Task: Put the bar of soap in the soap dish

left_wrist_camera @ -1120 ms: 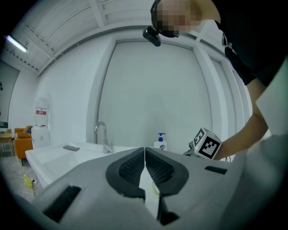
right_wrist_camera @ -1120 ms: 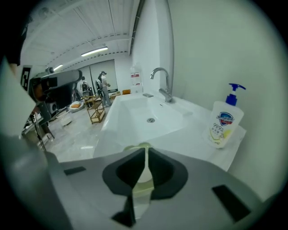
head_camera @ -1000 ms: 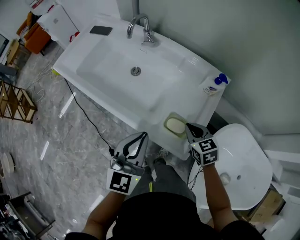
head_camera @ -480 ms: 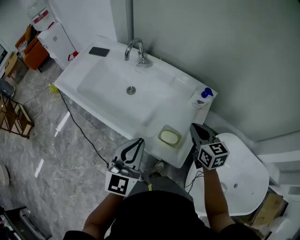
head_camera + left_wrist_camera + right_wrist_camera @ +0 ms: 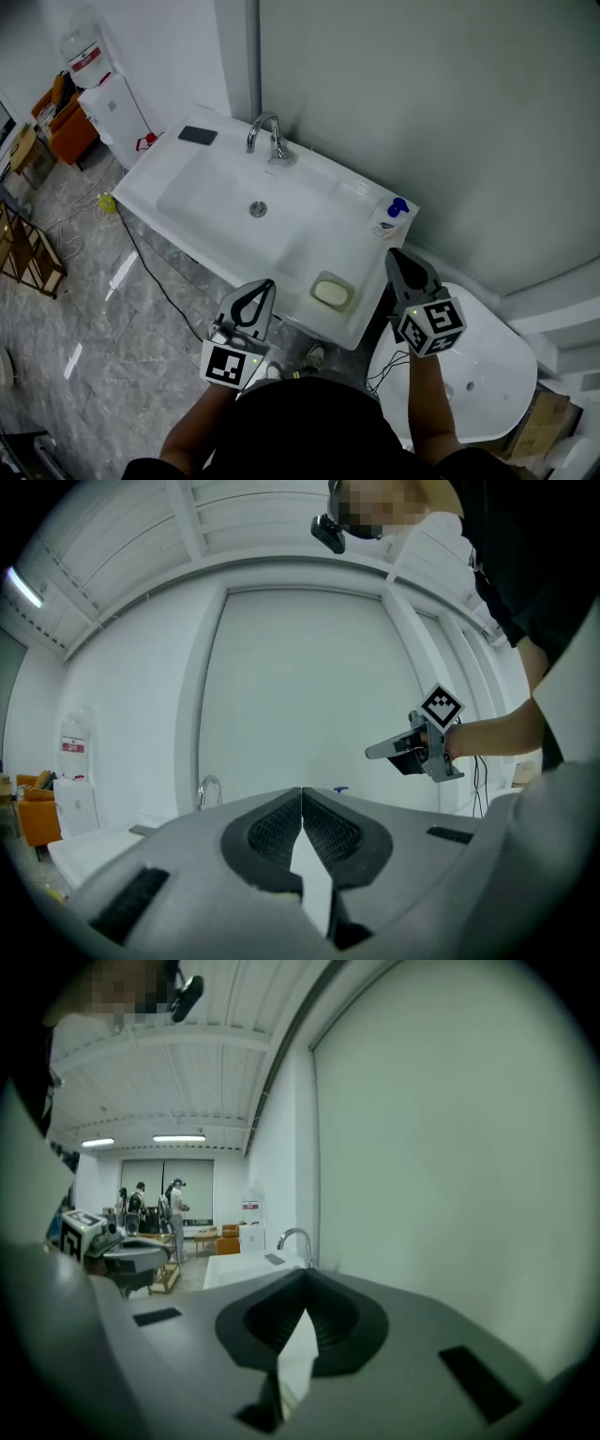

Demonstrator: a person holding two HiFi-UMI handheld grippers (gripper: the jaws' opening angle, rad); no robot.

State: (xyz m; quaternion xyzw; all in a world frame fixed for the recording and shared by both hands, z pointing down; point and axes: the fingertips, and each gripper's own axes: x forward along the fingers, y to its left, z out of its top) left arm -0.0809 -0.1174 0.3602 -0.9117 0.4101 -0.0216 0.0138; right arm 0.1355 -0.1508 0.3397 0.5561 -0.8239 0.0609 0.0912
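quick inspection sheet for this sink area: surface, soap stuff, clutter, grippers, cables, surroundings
surface: white sink counter; nothing seen in the basin.
job's things: bar of soap lies in the soap dish near the counter's front right corner.
clutter: dark flat item left of the faucet; blue-capped bottle at the back right.
grippers: left gripper and right gripper are both shut, with nothing between the jaws, and clear of the counter.
cables: black cable runs across the floor by the counter's front.
surroundings: water dispenser, white fixture at right, people far off.
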